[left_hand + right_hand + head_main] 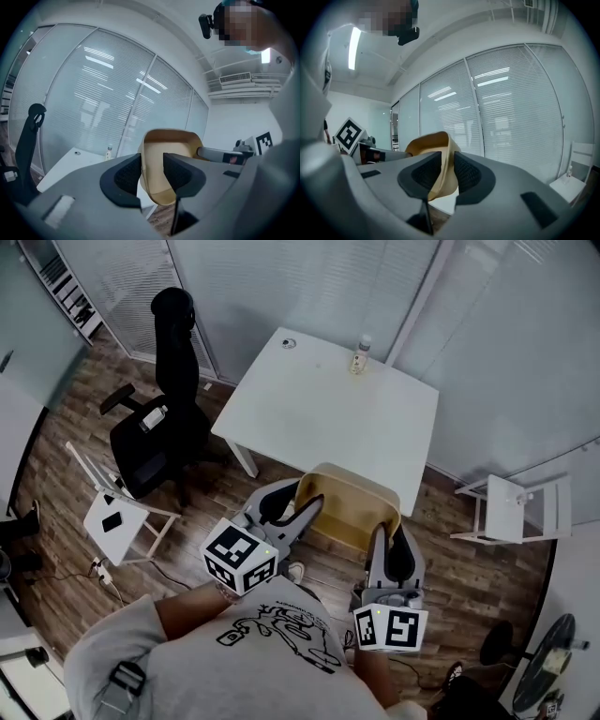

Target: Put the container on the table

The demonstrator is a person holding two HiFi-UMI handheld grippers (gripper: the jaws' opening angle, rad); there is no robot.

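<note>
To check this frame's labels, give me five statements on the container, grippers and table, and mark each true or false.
1. The left gripper and the right gripper both hold the container. True.
2. The container rests on the table. False: it is held in the air, short of the table.
3. A bottle stands on the table. True.
4. The black chair is at the table's right in the head view. False: it is at its left.
5. The right jaws are empty. False: they pinch the container's wall.
</note>
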